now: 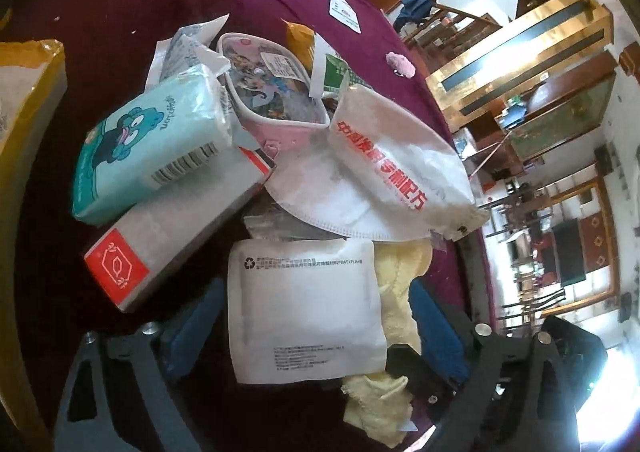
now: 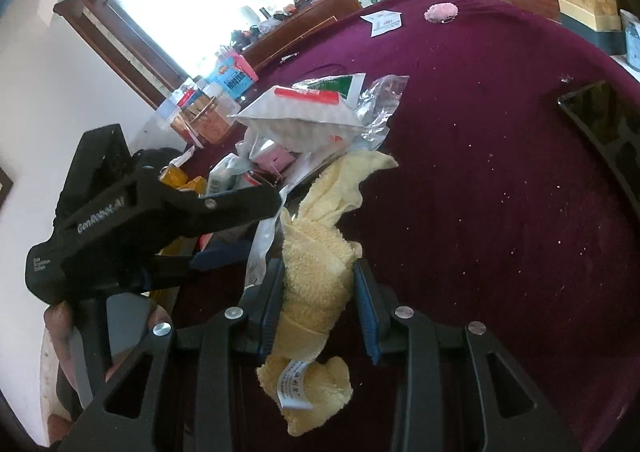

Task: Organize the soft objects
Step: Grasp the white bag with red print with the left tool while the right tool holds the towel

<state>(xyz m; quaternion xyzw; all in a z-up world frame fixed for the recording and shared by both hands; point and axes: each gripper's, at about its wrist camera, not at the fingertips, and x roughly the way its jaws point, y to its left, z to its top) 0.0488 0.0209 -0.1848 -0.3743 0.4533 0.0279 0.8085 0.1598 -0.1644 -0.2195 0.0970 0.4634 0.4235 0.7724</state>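
Observation:
A pale yellow towel [image 2: 316, 260] lies bunched on the maroon tablecloth [image 2: 480, 171]. My right gripper [image 2: 320, 284] is shut on the towel, its blue-padded fingers [image 2: 366, 308] pressing both sides. My left gripper [image 1: 308, 316] is open around a white plastic packet [image 1: 304, 308], with the towel [image 1: 400, 276] beside its right finger. The left gripper also shows in the right wrist view [image 2: 224, 223], at the pile. The pile holds a teal tissue pack [image 1: 148, 147], a pink pouch [image 1: 272, 91] and a white mask [image 1: 360, 179].
A red-and-grey box [image 1: 176, 228] lies under the tissue pack. A pink fluffy item [image 2: 440, 11] and a paper slip [image 2: 384, 21] lie far on the table. A dark tablet [image 2: 600, 115] sits at the right edge. A yellow box [image 1: 28, 99] stands at left.

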